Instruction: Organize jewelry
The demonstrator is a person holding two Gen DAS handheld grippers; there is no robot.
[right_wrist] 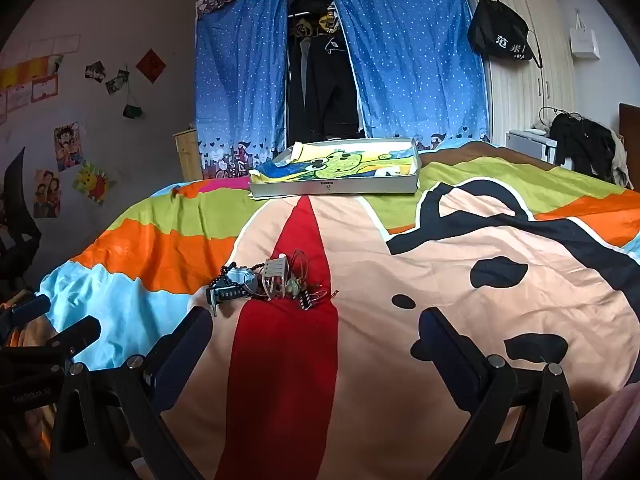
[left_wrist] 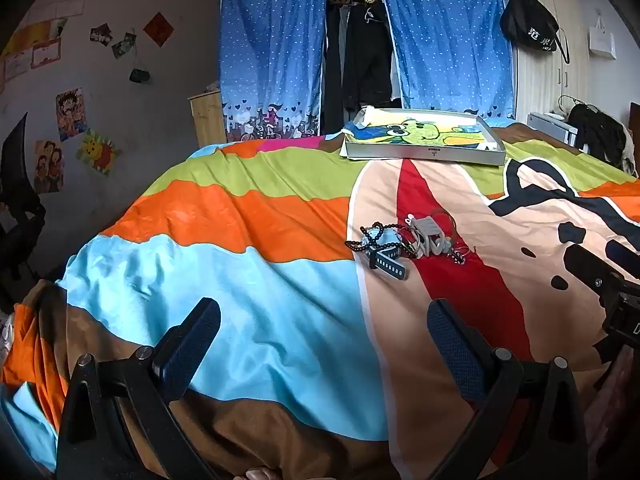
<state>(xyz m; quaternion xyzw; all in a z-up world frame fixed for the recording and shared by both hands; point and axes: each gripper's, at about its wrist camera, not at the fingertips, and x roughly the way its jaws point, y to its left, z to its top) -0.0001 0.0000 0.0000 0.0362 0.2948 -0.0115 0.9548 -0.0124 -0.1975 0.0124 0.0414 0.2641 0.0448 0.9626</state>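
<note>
Presently: jewelry heap point(right_wrist: 268, 284) on bed's glossy, wrinkled cartoon quilt point(right_wrist: 440, 264).
L gripper point(left_wrist: 320, 344) and R gripper point(right_wrist: 320, 348): jaws apart, holding nothing, textured pads. Heap tangled: black bead string point(left_wrist: 366, 240), ribbed grey clip point(right_wrist: 276, 270), perforated strap point(left_wrist: 390, 264); finer items indistinct. Shallow grey box point(right_wrist: 336, 189) well behind.

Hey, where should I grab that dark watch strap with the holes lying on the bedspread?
Probably grip the dark perforated watch strap at its free end, which sticks out toward you from the tangled jewelry pile. It lies flat, so come from above, jaws across its width.
</note>
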